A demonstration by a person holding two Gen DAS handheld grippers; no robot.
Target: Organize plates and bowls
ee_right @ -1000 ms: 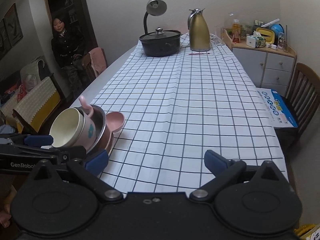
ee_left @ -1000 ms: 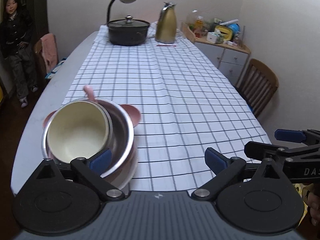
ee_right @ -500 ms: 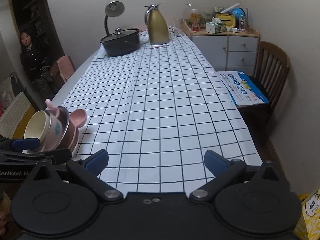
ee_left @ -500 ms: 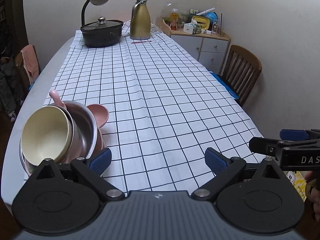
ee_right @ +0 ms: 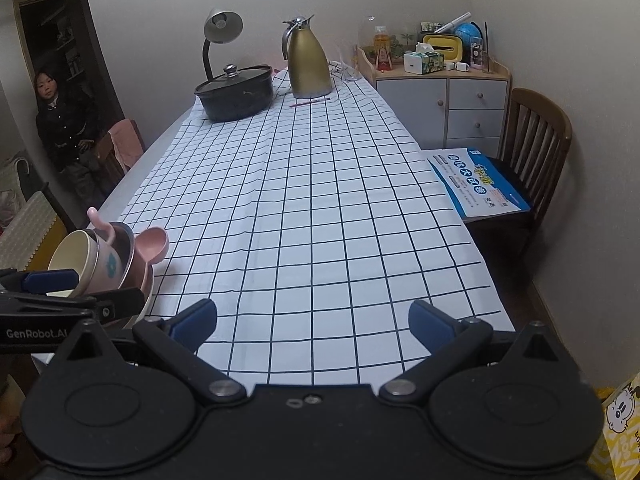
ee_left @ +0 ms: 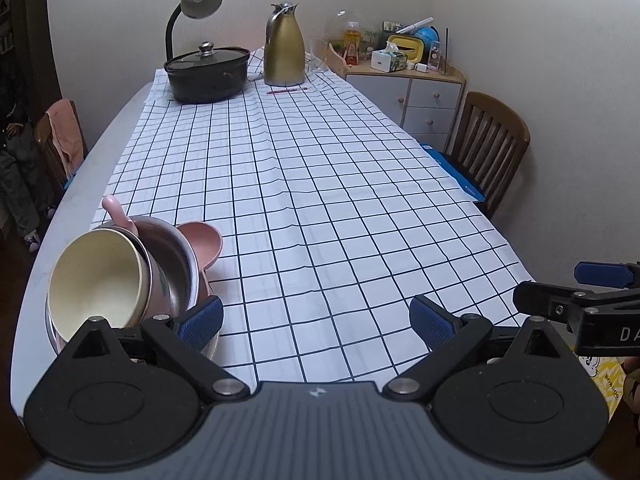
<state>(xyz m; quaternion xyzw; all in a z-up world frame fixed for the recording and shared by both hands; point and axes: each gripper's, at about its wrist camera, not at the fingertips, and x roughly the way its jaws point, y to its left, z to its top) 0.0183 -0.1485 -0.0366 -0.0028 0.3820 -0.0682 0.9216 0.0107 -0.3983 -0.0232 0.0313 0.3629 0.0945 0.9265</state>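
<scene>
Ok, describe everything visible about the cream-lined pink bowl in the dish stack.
The pink bowl with the cream inside has a teal motif on its outer wall. It looks like matte plastic or bamboo fibre, empty, tipped toward the camera, nested in the steel bowl at the table's near left edge. No gripper clearly touches it.

Long tabletop (ee_right: 132, 184) under white grid-checked cloth (ee_right: 320, 208). Plain pale walls. Grey drawer cabinet (ee_right: 452, 108) in far corner, cluttered on top. Wooden slat-back chair (ee_right: 536, 136) at right. Dark doorway (ee_right: 52, 40) at left, possibly shelving inside.
</scene>
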